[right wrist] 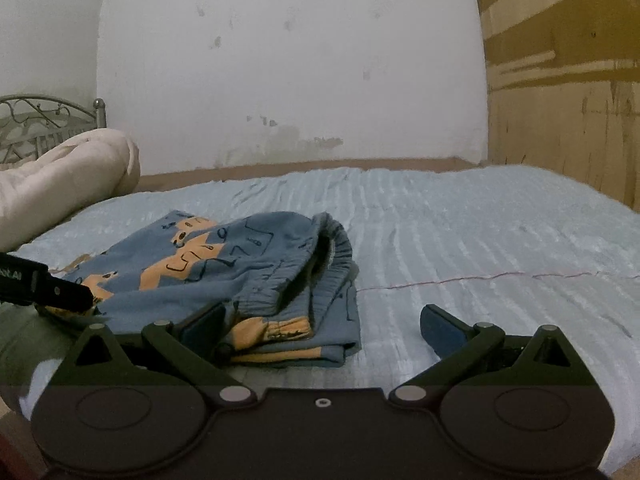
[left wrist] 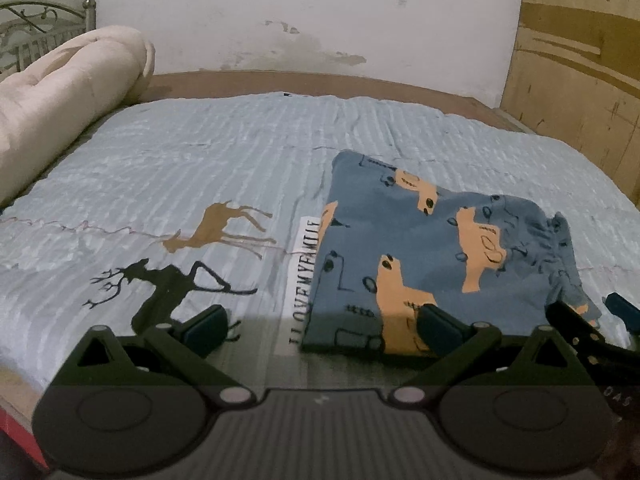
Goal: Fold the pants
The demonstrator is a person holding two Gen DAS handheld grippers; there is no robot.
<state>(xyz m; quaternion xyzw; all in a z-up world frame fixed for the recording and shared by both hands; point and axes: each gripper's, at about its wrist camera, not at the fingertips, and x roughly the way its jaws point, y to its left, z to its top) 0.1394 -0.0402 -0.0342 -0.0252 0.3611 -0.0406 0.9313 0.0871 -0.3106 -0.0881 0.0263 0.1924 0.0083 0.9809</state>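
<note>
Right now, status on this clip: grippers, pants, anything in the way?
Left hand-held gripper open, empty. Right hand-held gripper open, empty. Pants folded into a stack on the bedspread. Nothing in the way.

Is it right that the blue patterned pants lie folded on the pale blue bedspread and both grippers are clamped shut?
Not quite. The blue patterned pants do lie folded on the pale blue bedspread, but both wrist views show the left gripper and right gripper open, holding nothing.
</note>
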